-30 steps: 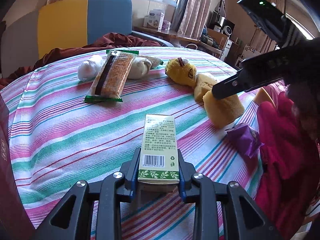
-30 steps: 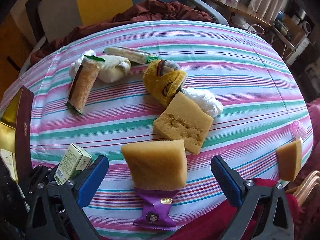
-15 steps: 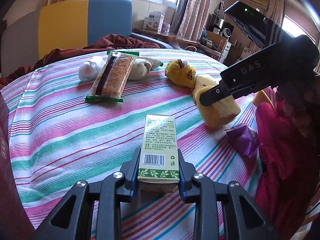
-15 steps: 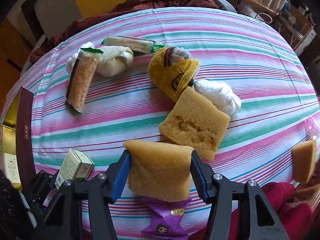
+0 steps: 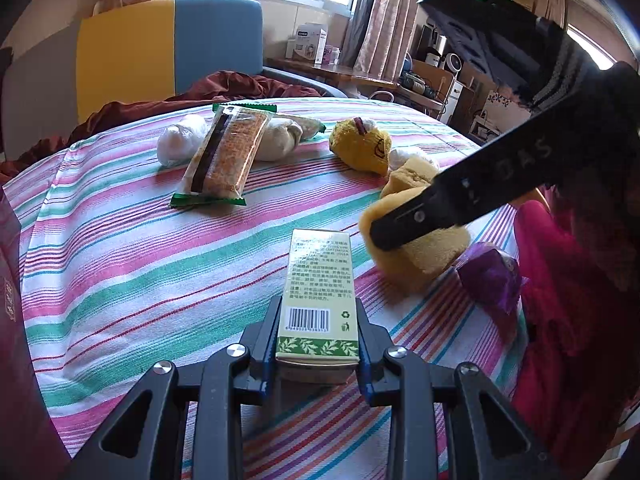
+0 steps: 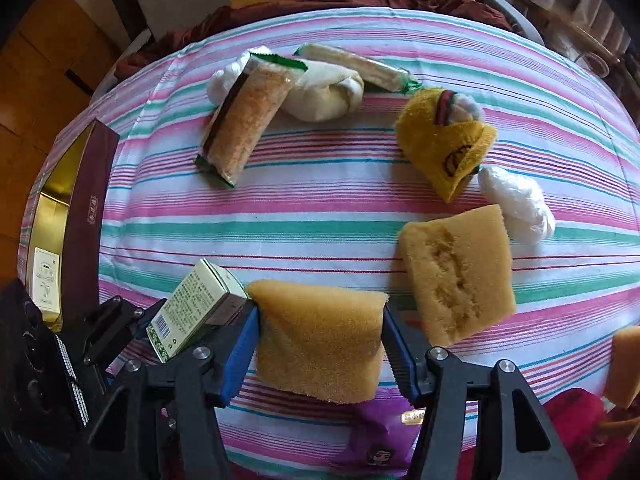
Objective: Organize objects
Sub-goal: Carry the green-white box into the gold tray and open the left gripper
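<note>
My left gripper (image 5: 318, 340) is shut on a small green carton (image 5: 319, 292), held just above the striped tablecloth (image 5: 120, 264); it also shows in the right wrist view (image 6: 196, 312). My right gripper (image 6: 320, 344) is shut on a yellow sponge (image 6: 320, 344), seen beside the carton in the left wrist view (image 5: 424, 256). A second sponge (image 6: 456, 272) lies on the cloth to the right.
A wrapped snack bar (image 6: 244, 124), white bundles (image 6: 324, 92), a yellow sock toy (image 6: 444, 148), a white bag (image 6: 516, 204) and a purple candy (image 6: 380, 432) lie on the cloth. A dark red box (image 6: 84, 216) stands at the left edge. Another sponge piece (image 6: 624, 364) is far right.
My right gripper closed on the yellow sponge and lifted it toward the carton in the left gripper. The left gripper stayed still with the carton.
</note>
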